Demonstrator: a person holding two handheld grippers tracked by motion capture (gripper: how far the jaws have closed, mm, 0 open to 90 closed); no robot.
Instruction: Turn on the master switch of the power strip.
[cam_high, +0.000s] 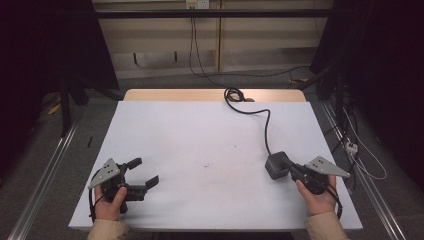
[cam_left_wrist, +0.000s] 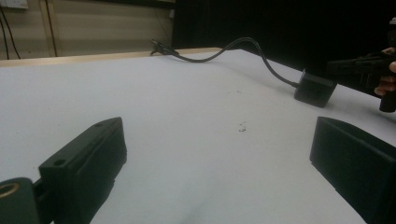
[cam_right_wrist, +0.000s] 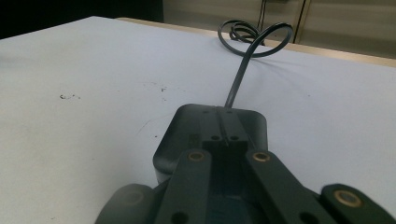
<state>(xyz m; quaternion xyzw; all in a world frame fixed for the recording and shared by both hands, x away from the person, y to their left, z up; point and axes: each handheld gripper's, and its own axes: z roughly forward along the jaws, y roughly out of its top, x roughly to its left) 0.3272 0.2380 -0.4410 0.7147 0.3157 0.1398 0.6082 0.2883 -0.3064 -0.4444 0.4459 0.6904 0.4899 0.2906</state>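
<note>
A black power adapter (cam_high: 276, 164) lies on the white table (cam_high: 190, 130) at the right, and its black cable (cam_high: 267, 131) runs back to a coil near the far edge. My right gripper (cam_high: 293, 171) is shut, jaws pressed together, with the tips resting against the adapter's near top. In the right gripper view the adapter (cam_right_wrist: 187, 140) sits under the shut gripper (cam_right_wrist: 222, 123), and the cable (cam_right_wrist: 240, 74) leads away from it. My left gripper (cam_high: 144, 172) stands open at the front left, nothing between its jaws. The left gripper (cam_left_wrist: 219, 158) view shows the adapter (cam_left_wrist: 315, 88) far right.
The cable's coil (cam_high: 232, 94) lies on the wooden strip (cam_high: 175, 95) at the table's far edge. A few small dark specks (cam_high: 206, 165) mark the middle of the table. Metal rails (cam_high: 45, 170) and floor cables run along both sides.
</note>
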